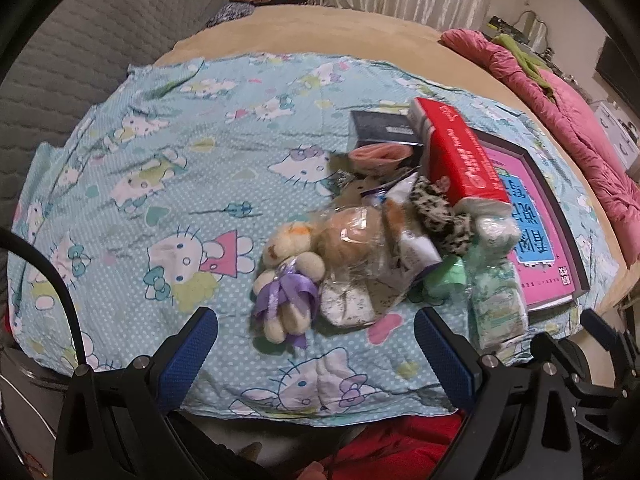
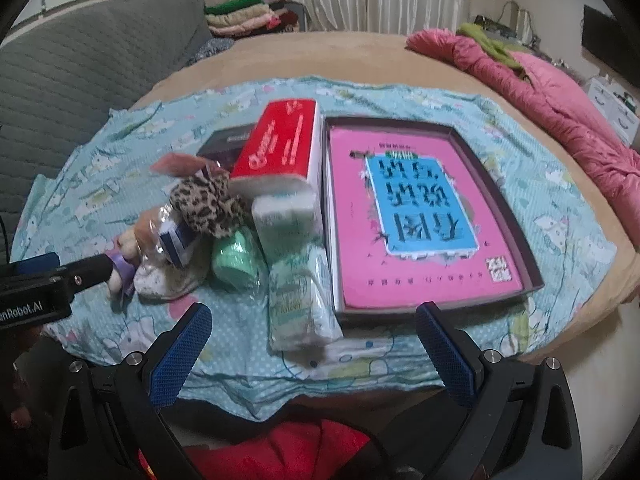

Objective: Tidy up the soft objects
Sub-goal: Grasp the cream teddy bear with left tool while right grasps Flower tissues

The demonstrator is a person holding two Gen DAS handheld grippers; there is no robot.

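A pile of soft things lies on the blue cartoon-cat cloth (image 1: 152, 168). Nearest me is a cream plush toy with a purple ribbon (image 1: 286, 280), beside a plastic-wrapped brown plush (image 1: 360, 240), a leopard-print scrunchie (image 1: 440, 216) (image 2: 204, 204), a green roll (image 2: 236, 260) and a tissue pack (image 2: 296, 300). A red tissue box (image 1: 460, 152) (image 2: 280, 144) stands behind them. My left gripper (image 1: 316, 344) is open just short of the cream plush. My right gripper (image 2: 314, 344) is open in front of the tissue pack. Both hold nothing.
An open dark box holding a pink and blue book (image 2: 420, 208) lies right of the pile. A pink quilt (image 2: 560, 104) runs along the bed's right side. A grey padded headboard (image 1: 80, 40) stands left, folded cloths (image 2: 240, 14) behind. Red fabric (image 2: 288, 452) is below the cloth's edge.
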